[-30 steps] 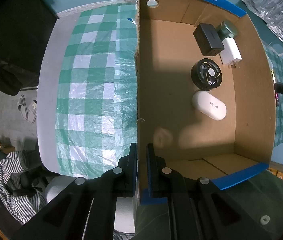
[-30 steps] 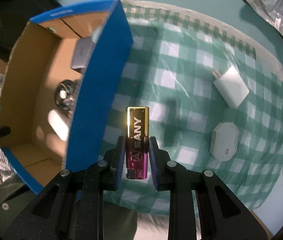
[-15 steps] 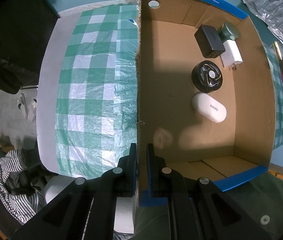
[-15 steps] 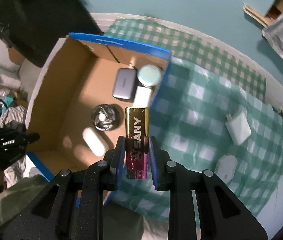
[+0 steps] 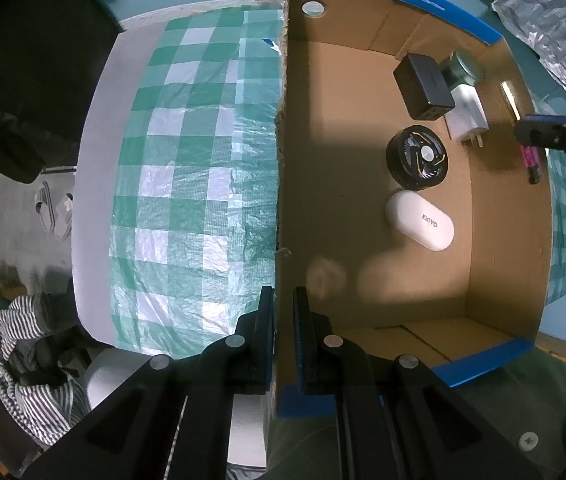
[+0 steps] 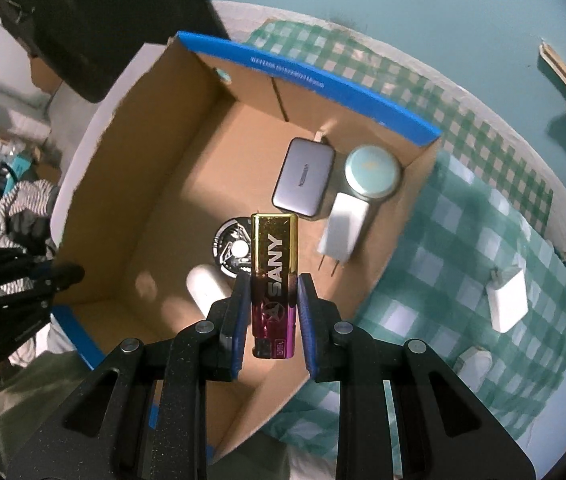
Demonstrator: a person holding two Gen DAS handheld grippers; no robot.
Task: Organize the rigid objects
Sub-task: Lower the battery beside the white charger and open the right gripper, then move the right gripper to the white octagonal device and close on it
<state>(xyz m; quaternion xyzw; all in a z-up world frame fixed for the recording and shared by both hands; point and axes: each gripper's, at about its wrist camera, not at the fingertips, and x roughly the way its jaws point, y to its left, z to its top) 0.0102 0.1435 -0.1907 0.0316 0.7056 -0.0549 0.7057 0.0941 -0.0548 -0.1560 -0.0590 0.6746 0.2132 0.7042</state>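
Right gripper (image 6: 274,312): jaws pinching the gold-and-pink lighter (image 6: 275,264) by its pink end. Long axis runs along the fingers, gold end pointing forward and down, "SANY" lettering reading lengthwise. Lighter hangs over the open cardboard box (image 6: 155,152), above the black round fan (image 6: 230,252) and white oval case (image 6: 207,292). A second ago it hung over the checked cloth (image 6: 463,248) outside the box's blue-edged wall; now it is inside the rim. Grey charger (image 6: 303,178), round tin (image 6: 371,172) and white plug (image 6: 345,226) lie beyond.

Left gripper (image 5: 282,320): jaws pressed on the box wall (image 5: 281,200), unchanged.
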